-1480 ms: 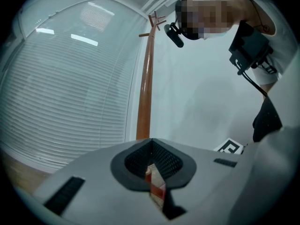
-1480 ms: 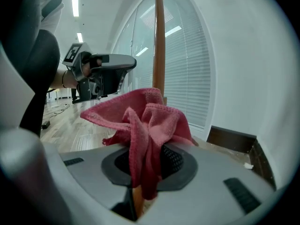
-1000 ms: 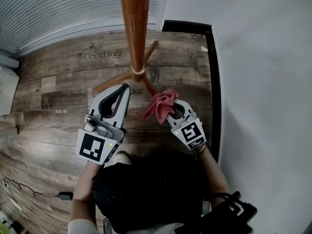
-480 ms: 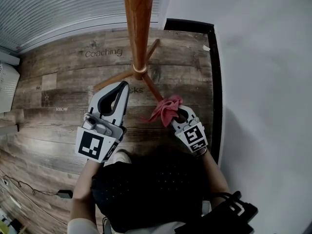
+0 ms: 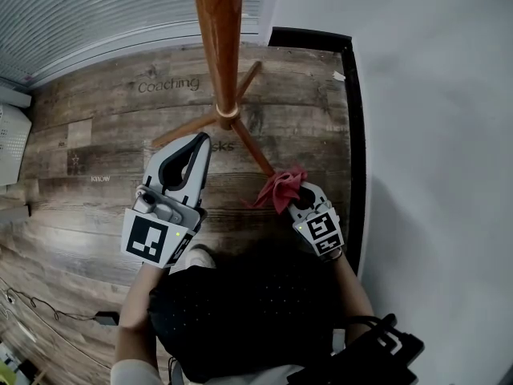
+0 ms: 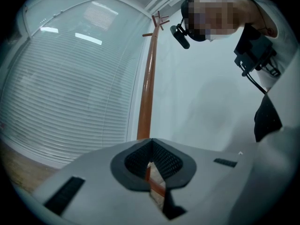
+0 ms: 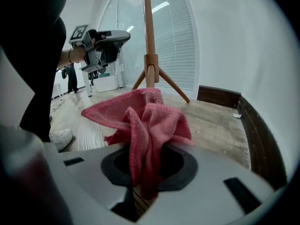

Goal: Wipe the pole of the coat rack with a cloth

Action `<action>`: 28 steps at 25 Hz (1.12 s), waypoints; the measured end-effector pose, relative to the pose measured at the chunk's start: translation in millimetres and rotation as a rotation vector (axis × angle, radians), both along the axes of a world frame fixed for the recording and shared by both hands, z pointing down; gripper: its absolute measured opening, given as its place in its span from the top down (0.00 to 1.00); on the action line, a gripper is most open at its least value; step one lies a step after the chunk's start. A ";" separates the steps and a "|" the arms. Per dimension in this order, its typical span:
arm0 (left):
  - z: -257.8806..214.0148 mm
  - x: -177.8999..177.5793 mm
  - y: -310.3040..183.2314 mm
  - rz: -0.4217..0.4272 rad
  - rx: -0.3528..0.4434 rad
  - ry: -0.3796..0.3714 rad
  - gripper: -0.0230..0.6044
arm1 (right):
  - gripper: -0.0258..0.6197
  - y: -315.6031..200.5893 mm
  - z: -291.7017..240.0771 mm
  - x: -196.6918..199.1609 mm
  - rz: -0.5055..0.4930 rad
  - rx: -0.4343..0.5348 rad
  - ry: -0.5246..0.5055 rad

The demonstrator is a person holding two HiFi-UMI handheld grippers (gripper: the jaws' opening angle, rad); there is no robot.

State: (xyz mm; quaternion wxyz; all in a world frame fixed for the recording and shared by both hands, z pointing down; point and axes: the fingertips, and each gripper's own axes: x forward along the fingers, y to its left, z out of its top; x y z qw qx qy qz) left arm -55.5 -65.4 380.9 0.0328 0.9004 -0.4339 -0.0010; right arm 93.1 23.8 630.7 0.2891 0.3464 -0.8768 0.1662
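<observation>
Right, floor (image 5: pixel 88 207) first: wood planks, w/ the coat rack standing near its far right corner, by the blinds & the dark skirting. One pole (image 5: pixel 218 38), long axis straight up & down, running out of the top of the head view. Three legs (image 5: pixel 183 130) splay from a collar low on it.

Two grippers, both on the near side of the pole & clear of it. Left gripper (image 5: pixel 202 144): jaws together, nothing btw them. Its tip sits just near-left of the collar in head view, so it reads as the nearer one. Right gripper (image 5: pixel 295 197): clamped on the one cloth (image 5: pixel 280 187), pink, bunched, sticking out fwd.

From the right gripper the pole lies ahead & to the left. The cloth is low, by the foot of the near-right leg; can't tell if they touch. Cloth is off the pole, so wiping looks not yet begun. Prob. needs the right gripper up & left-fwd to meet the shaft.
</observation>
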 end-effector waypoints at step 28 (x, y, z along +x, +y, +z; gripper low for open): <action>3.3 -11.2 -10.4 -0.058 -0.011 0.025 0.94 | 0.83 -181.0 -158.6 -33.8 -0.032 0.507 -0.131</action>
